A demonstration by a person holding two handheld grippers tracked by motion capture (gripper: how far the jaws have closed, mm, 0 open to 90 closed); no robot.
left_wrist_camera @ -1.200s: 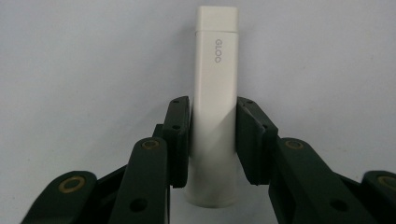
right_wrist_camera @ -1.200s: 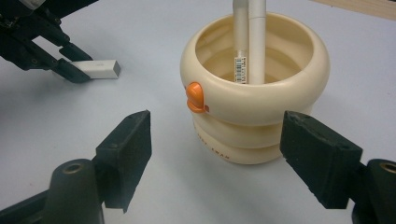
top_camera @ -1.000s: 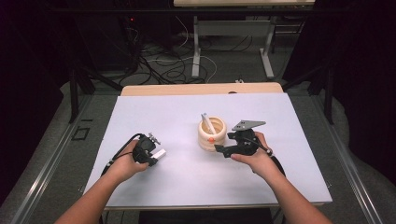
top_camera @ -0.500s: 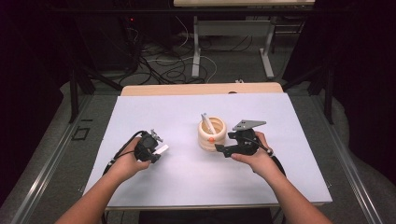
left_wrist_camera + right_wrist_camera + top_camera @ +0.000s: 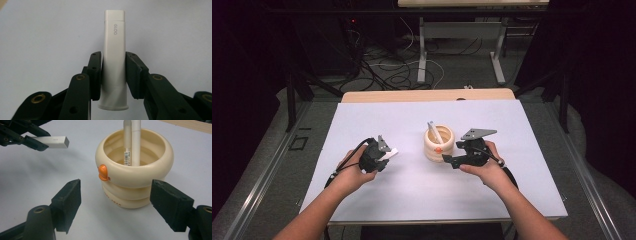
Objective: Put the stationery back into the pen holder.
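Observation:
A cream ringed cup (image 5: 439,144) with an orange nub (image 5: 103,172) stands mid-table, and two white pens (image 5: 132,142) lean inside it. My right gripper (image 5: 448,160) is open just right of the cup. In the right gripper view (image 5: 120,200) its jaws stand wide, one on each side of the cup's lower rings without touching it. My left gripper (image 5: 383,152) hovers left of the cup, shut on a flat white stick (image 5: 114,37) marked GLOO. The stick's free end (image 5: 392,151) points toward the cup. Stick (image 5: 53,142) and left gripper (image 5: 27,137) also appear far off in the right gripper view.
A white sheet (image 5: 412,190) covers the table, with a wooden strip (image 5: 427,95) along the far edge. Cables (image 5: 392,70) and table legs (image 5: 499,60) lie on the floor beyond. Open sheet surrounds the cup on all sides.
My left gripper has drifted slightly forward and right toward the cup with the white stick in it. The right gripper has stayed put.

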